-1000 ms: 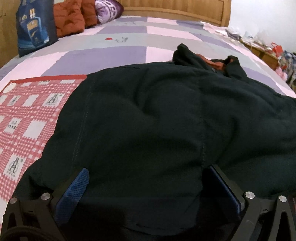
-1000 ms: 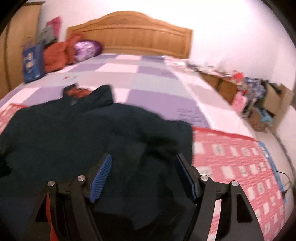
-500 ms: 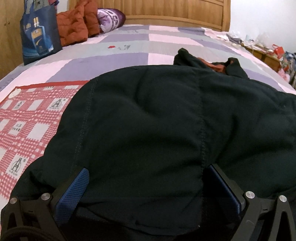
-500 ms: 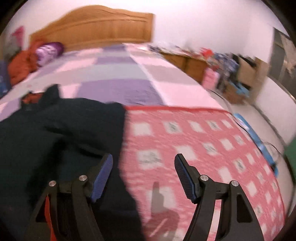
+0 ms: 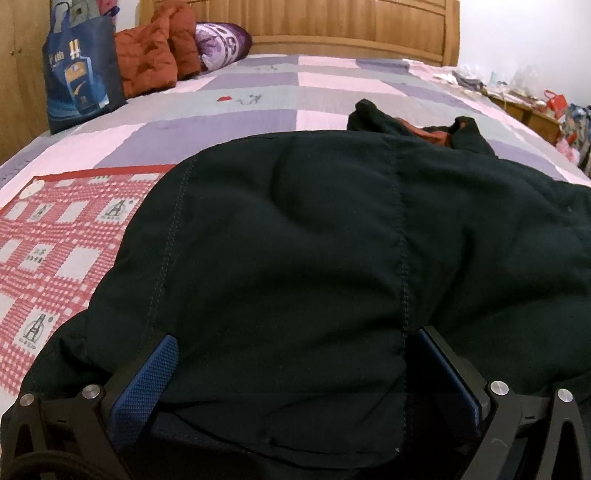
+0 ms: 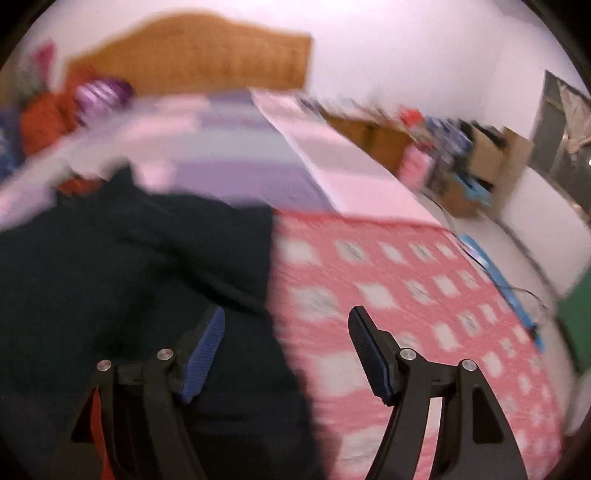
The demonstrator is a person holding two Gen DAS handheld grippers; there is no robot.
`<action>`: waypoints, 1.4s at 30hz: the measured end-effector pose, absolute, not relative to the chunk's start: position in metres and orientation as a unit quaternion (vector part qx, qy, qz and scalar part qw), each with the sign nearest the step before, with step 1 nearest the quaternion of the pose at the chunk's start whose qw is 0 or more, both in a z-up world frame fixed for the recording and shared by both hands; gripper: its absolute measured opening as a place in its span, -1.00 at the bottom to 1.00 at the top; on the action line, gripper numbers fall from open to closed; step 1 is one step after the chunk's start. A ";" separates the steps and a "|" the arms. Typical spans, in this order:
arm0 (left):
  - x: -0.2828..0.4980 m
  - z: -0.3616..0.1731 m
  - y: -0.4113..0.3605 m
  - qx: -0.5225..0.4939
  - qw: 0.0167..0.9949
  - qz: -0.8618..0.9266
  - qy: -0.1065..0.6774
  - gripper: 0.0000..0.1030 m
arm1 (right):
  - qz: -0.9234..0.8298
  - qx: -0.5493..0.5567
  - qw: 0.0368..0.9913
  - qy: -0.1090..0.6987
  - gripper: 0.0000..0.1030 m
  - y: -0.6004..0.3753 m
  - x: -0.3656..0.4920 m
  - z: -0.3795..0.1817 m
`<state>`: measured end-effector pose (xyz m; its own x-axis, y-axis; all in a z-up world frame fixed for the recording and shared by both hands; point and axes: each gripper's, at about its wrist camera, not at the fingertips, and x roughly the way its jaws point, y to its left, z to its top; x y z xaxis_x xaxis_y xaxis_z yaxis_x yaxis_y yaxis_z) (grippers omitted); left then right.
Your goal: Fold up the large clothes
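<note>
Dark padded jacket spread on the bed, lying partly over a red-and-white checked cloth and partly over the purple, pink and grey patchwork bedspread. Collar end points toward the wooden headboard; an orange-red lining shows at the neck.

Left gripper: the jacket's near hem fills the gap between its blue-padded fingers, folded edge draped over and between them. Jaws stand wide; cannot tell whether the pads actually press the cloth.

Right gripper: jaws released, nothing between them. It hovers over the jacket's right edge, its left finger above dark fabric, its right finger above the checked cloth. Right wrist view is motion-blurred.

At the head of the bed: blue tote bag, rust-red quilted item, purple patterned cushion. Cluttered low furniture along the bed's far side.
</note>
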<state>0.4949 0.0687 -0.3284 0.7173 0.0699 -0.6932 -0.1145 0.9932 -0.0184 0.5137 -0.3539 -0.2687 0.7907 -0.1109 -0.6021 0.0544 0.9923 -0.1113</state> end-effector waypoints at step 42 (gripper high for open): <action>0.245 -0.302 0.103 -0.022 0.877 0.085 0.472 1.00 | 0.092 -0.085 0.864 0.487 0.34 -0.339 0.268 -0.316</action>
<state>0.2446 0.1028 -0.3023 0.5400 0.1289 -0.8317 -0.1704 0.9845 0.0419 0.2678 -0.3393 -0.3165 0.5087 0.0763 -0.8576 -0.2426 0.9684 -0.0578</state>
